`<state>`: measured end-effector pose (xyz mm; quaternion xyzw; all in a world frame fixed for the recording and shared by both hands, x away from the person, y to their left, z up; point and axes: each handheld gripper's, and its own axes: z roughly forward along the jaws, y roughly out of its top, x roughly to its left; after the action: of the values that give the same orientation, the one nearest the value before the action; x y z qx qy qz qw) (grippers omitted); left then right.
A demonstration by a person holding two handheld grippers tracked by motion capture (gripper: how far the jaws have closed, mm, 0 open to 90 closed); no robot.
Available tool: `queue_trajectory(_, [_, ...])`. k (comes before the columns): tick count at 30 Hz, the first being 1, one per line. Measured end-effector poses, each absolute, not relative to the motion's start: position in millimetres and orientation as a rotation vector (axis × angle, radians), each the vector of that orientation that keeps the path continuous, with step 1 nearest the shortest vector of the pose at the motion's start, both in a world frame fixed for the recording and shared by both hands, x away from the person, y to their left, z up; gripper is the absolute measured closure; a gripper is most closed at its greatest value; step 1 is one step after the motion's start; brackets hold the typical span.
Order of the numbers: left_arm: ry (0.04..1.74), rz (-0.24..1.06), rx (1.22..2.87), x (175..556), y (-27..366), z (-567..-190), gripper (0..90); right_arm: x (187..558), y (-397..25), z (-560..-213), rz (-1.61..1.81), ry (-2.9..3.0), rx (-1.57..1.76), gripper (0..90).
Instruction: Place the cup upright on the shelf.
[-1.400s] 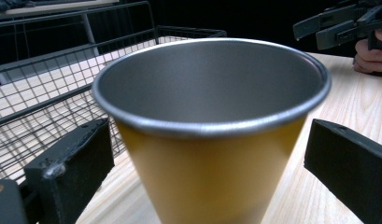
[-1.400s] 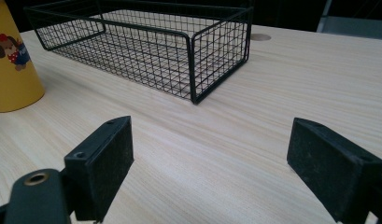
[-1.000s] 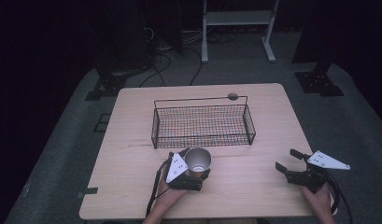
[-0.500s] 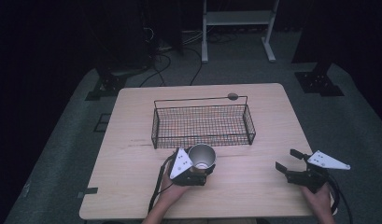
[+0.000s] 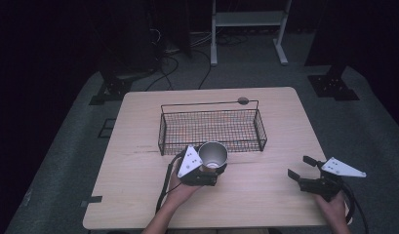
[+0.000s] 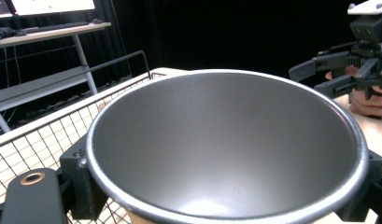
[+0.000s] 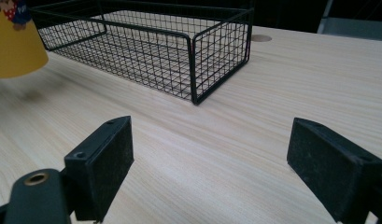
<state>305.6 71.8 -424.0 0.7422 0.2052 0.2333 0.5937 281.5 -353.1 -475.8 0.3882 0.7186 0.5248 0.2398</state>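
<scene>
On the one table [image 5: 265, 195] stands one wire basket [image 5: 211, 127], empty. One cup [image 5: 213, 155], yellow outside and metal inside, is held upright by the left claw [image 5: 205, 171], clenched around its lower body, just in front of the basket. If lifted too low, the cup could strike the basket's near wall and slip. The right claw [image 5: 300, 168] rests released, well apart.

Cup [image 5: 213, 156] silver-grey inside, yellow outside with a small red-and-blue print; basket [image 5: 211, 127] black wire mesh; counter [image 5: 280, 122] pale wood grain; jaws black.
</scene>
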Motion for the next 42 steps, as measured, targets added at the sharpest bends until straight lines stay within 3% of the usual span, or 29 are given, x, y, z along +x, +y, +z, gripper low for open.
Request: queue_trajectory(42, [0.454, 0.518, 1.696, 366, 65, -371, 12.6, 281, -355, -475, 1.47, 1.949, 1.074, 13.5])
